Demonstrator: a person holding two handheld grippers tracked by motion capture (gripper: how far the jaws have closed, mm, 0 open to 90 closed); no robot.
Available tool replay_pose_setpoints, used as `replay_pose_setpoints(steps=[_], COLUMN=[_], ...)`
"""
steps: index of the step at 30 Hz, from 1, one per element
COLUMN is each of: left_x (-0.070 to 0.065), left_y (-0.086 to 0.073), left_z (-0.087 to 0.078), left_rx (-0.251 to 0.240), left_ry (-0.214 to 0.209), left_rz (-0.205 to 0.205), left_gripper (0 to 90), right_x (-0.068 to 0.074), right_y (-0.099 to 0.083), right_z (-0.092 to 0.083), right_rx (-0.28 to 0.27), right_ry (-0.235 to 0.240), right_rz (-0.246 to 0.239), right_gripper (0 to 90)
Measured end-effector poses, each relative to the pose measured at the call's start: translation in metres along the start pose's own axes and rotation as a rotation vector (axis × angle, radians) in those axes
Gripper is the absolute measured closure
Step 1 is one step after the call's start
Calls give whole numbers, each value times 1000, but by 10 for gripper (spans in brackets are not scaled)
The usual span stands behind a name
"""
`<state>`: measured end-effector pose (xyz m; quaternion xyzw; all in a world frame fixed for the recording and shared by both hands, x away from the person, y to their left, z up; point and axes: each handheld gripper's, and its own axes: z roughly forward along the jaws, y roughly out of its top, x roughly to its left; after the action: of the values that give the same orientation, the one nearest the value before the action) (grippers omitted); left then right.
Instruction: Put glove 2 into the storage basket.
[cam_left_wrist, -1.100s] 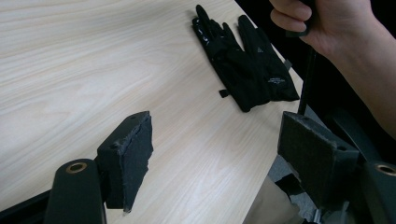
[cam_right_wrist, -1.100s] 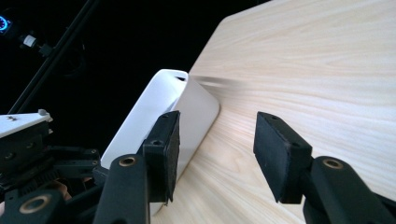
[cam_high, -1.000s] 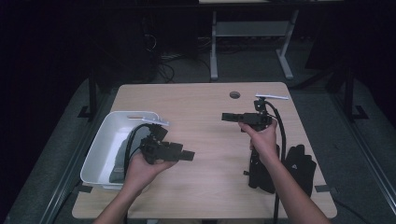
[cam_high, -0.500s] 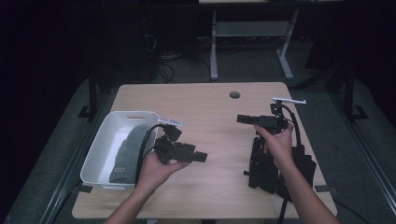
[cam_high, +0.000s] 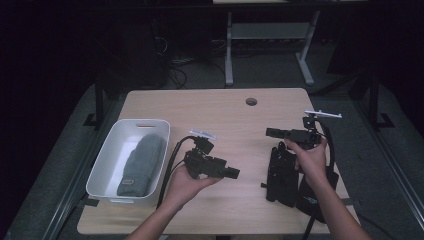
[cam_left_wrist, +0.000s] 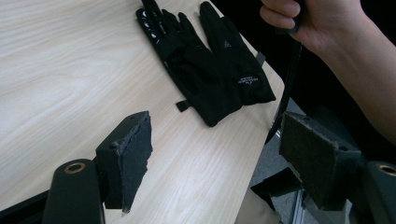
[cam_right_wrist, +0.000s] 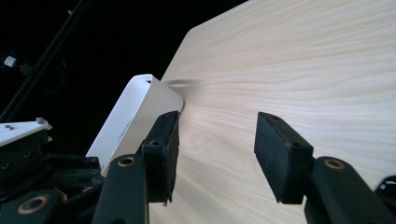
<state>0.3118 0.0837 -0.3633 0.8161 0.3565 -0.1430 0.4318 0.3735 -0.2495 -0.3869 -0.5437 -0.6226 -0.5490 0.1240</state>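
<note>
A pair of black gloves (cam_high: 281, 173) lies flat near the table's right edge; the left gripper view has the gloves (cam_left_wrist: 205, 60) ahead, fingers pointing away. My left gripper (cam_high: 234, 173) hovers over the middle of the table, aimed right at them, open with nothing between its pads (cam_left_wrist: 133, 140). My right gripper (cam_high: 270, 132) is held just above the gloves' far end, pointing left, open and empty (cam_right_wrist: 217, 140). A white tub (cam_high: 104, 161) at the left holds a grey knitted hat (cam_high: 141, 164).
The white tub's corner (cam_right_wrist: 135, 114) lies beyond my right gripper's jaws, with the left gripper's body (cam_right_wrist: 28, 163) at lower left. A black pouch (cam_high: 315, 195) hangs at the table's right edge. A round hole (cam_high: 251, 101) is near the far edge.
Both hands have shifted to the right. The left gripper left the tub's side for the table's middle; the right gripper moved toward the right edge, above the gloves. The jaws look unchanged.
</note>
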Motion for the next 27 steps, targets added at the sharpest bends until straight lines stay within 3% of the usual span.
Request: replay_pose_setpoints(steps=[10, 27], left_x=[-7, -16], left_y=[3, 4], left_z=[27, 72], left_rx=[14, 53], left_ry=[-38, -49], left_rz=[14, 46], left_gripper=[254, 252], right_x=[-12, -39], right_y=[-8, -26], right_z=[-22, -58], right_rx=[5, 8], right_ry=[-37, -122], right_rz=[3, 25], right_gripper=[493, 477])
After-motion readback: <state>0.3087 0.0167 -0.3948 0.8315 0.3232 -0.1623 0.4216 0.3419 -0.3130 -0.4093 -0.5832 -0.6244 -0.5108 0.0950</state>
